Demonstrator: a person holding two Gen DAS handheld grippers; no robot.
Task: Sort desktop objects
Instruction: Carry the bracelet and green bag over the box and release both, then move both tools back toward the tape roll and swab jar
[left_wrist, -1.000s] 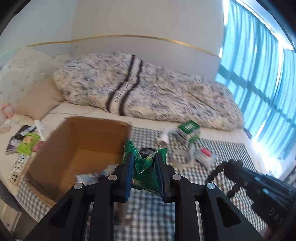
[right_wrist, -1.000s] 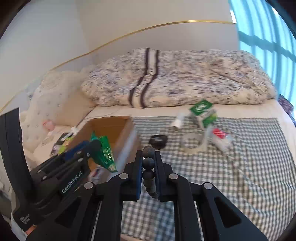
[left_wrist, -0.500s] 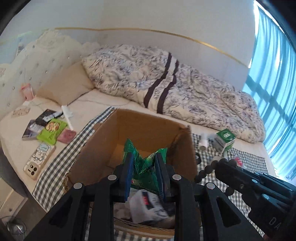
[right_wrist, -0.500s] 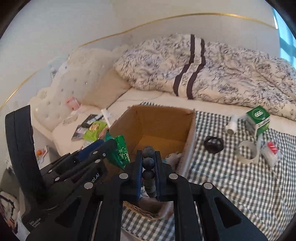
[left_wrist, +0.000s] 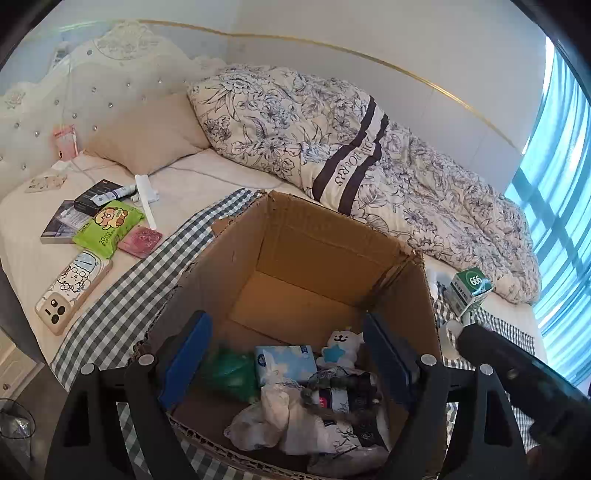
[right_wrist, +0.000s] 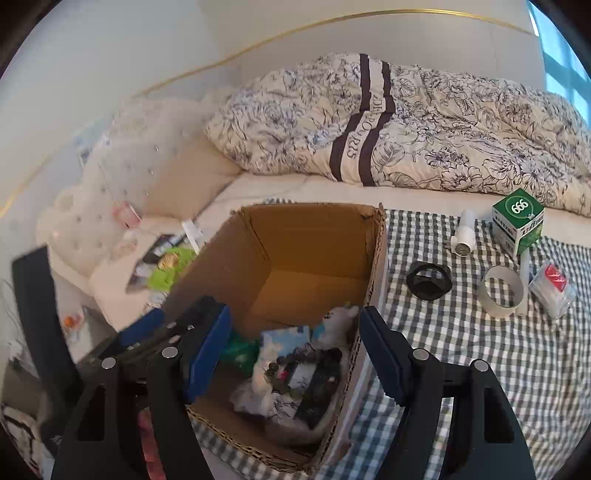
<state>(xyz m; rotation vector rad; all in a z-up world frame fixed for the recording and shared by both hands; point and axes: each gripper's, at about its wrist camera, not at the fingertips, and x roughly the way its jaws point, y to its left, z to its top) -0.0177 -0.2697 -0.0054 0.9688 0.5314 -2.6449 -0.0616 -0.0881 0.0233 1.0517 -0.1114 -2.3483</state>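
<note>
An open cardboard box (left_wrist: 317, 236) (right_wrist: 317, 229) stands on the checked cloth on the bed. Both grippers hover over its near end. My left gripper (left_wrist: 286, 360) is open, and the green packet (left_wrist: 231, 373) (right_wrist: 240, 350) lies blurred in the box below it. My right gripper (right_wrist: 293, 354) is open too, and the dark bead string (right_wrist: 306, 360) (left_wrist: 332, 386) rests on the pile inside. Also in the box lie a blue tissue pack (left_wrist: 286, 363), a small white plush (left_wrist: 340, 343) and crumpled bags. The right gripper's body (left_wrist: 517, 376) shows at the left wrist view's right edge.
On the checked cloth (right_wrist: 480, 350) right of the box lie a black ring (right_wrist: 428, 280), a tape roll (right_wrist: 502, 291), a white bottle (right_wrist: 463, 238), a green 666 carton (right_wrist: 517, 221) and a red-labelled packet (right_wrist: 552, 288). Left of the box are a phone (left_wrist: 72, 291), wipes (left_wrist: 107, 229) and books. The quilt (left_wrist: 332, 122) lies behind.
Both grippers have opened over the box. The green packet has dropped from the left one into the box, and the bead string has dropped from the right one.
</note>
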